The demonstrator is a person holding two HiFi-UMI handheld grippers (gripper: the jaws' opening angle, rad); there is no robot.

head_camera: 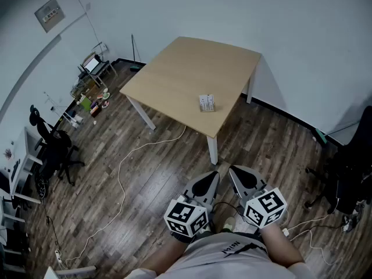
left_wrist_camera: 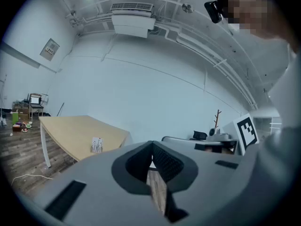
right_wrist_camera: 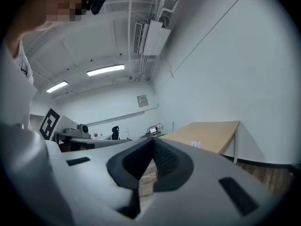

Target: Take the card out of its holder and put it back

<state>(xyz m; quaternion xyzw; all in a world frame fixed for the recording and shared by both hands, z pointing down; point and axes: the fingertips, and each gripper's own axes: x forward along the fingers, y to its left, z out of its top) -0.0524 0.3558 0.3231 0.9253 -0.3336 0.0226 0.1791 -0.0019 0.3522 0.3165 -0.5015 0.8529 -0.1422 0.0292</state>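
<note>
While the holder [head_camera: 206, 103] sits on the table [head_camera: 186, 68], the left gripper [head_camera: 210, 178] and right gripper [head_camera: 237, 173] hang well apart from it. Both pairs of jaws meet, empty.

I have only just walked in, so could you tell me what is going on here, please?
A person stands on the wooden floor, back from a light wooden table, holding a two-jaw gripper in each hand close to the body. The left gripper and the right gripper are both shut, with nothing between the jaws. The small white card holder sits alone near the table's near edge, out of reach of both, so the task has not started yet.
</note>
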